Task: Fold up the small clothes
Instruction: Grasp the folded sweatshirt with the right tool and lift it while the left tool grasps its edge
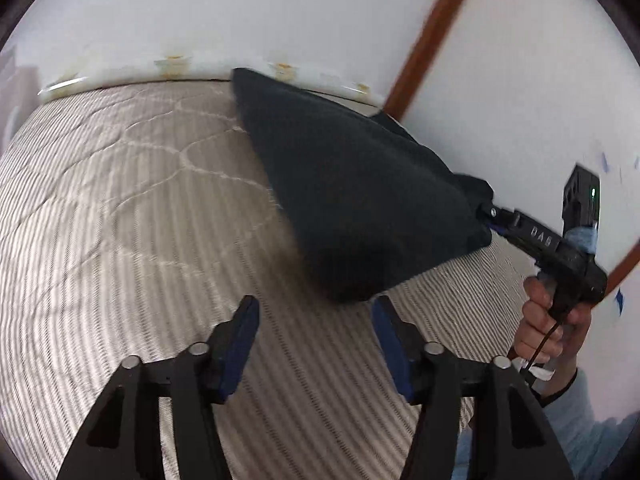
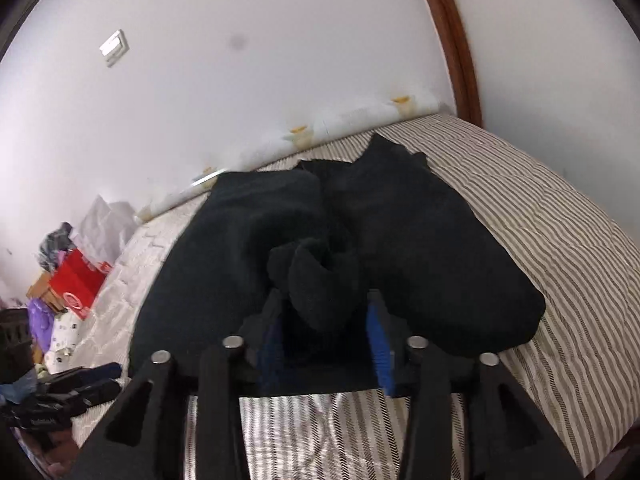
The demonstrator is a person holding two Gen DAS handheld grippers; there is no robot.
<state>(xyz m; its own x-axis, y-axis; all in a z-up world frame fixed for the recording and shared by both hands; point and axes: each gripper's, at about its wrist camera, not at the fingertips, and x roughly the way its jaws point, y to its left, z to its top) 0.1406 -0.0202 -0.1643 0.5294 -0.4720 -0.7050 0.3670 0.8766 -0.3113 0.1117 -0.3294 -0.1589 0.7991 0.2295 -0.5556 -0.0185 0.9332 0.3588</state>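
While my right gripper (image 2: 324, 316) pinches the cloth (image 2: 420, 248) by one bunched corner, it may slip; left gripper (image 1: 314, 320), spread, idles at 6 o'clock.

Left tool (image 1: 314, 340) hangs over the striped bed (image 1: 120, 208) with its jaws wide apart and nothing between them. Over on the right, the right tool (image 1: 490, 216) has a dark garment (image 1: 352, 200) pinched by one corner, lifted above the bed near the white wall (image 1: 280, 12).

Pale letters "DAB" on right hand-held gripper (image 1: 486, 220) body
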